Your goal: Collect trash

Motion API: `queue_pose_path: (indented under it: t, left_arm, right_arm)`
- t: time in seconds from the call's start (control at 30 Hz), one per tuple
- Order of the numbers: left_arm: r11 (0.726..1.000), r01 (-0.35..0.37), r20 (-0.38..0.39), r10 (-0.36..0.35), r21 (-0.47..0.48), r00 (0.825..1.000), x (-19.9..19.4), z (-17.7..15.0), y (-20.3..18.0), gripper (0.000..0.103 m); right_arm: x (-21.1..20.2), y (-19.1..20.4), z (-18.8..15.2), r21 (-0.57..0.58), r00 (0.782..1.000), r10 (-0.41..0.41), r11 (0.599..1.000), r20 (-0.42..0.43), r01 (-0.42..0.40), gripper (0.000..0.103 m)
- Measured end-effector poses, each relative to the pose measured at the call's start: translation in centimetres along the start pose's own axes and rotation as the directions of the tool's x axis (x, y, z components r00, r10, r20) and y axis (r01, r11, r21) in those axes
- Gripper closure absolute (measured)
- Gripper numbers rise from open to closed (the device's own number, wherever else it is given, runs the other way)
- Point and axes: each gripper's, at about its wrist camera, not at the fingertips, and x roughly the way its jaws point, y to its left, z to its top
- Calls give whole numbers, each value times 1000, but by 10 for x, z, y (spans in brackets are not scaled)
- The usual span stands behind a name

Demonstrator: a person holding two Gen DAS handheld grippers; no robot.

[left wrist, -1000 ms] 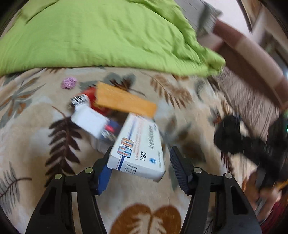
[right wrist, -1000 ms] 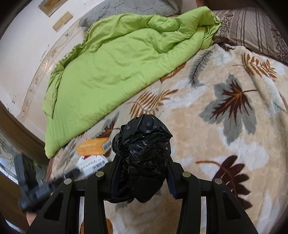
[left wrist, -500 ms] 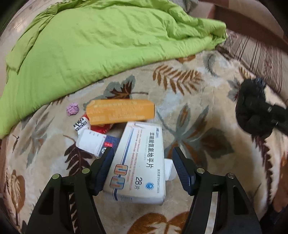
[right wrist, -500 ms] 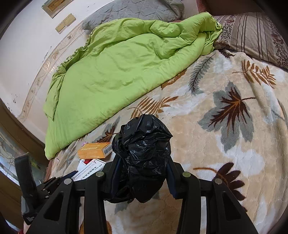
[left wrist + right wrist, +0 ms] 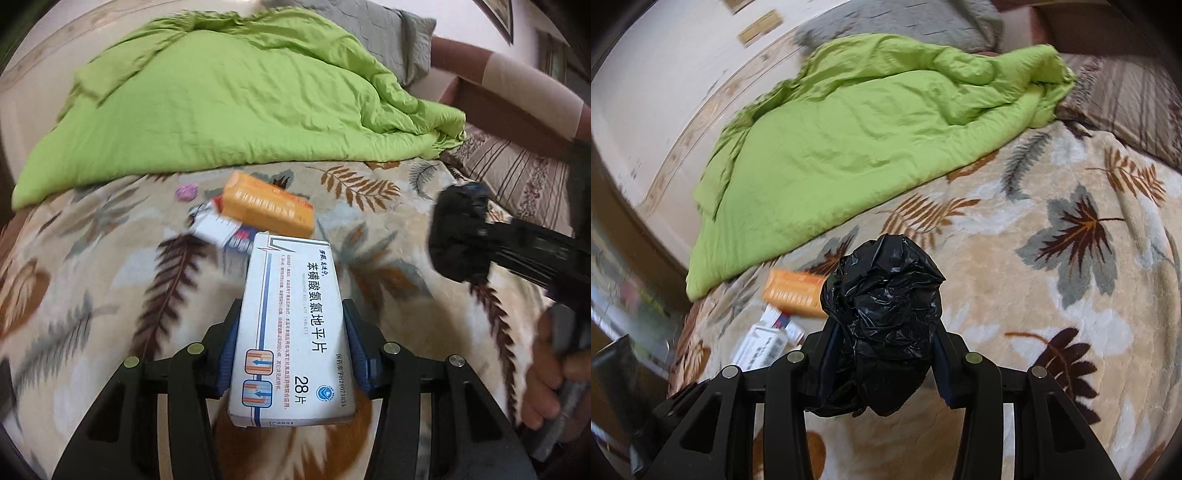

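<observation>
My left gripper is shut on a white medicine box with blue lines and holds it above the leaf-patterned blanket. Behind it lie an orange box, a small white and red box and a pink crumpled ball. My right gripper is shut on a crumpled black trash bag. That bag and gripper show at the right of the left wrist view. The orange box and white boxes lie left of the bag in the right wrist view.
A bright green quilt covers the far half of the bed. A striped pillow lies at the right, a grey pillow at the back. The person's hand is at the right edge.
My left gripper has closed on the white medicine box and lifted it from the pile. The right gripper with the bag has come closer on the right.
</observation>
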Motion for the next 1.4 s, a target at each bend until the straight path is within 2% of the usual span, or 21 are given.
queue_pose_path:
  t: [0.17, 0.33, 0.47, 0.7, 1.1, 1.4]
  left_arm:
    - [996, -3, -1, 3, -93, 1000, -36, -47, 10, 54]
    - [984, -42, 25, 47, -176, 999, -44, -74, 21, 54]
    - [981, -119, 83, 133, -156, 988, -50, -75, 18, 54]
    - [972, -183, 149, 205, -149, 967, -57, -76, 16, 54]
    - [963, -241, 218, 262, -118, 940, -70, -75, 12, 53]
    - [961, -255, 242, 274, -105, 931, -76, -75, 10, 53]
  right_arm:
    - [-2, 27, -27, -125, 993, 41, 991, -108, -54, 56]
    - [-13, 37, -61, -152, 979, 76, 983, -190, -105, 56]
    - [-29, 42, -76, -176, 980, 82, 978, -181, -114, 56]
    - [-59, 60, -92, -312, 995, 48, 947, -89, -73, 56]
    - [-55, 63, -95, -326, 996, 37, 943, -78, -60, 56]
    - [-56, 61, -94, -327, 998, 25, 944, -63, -44, 56]
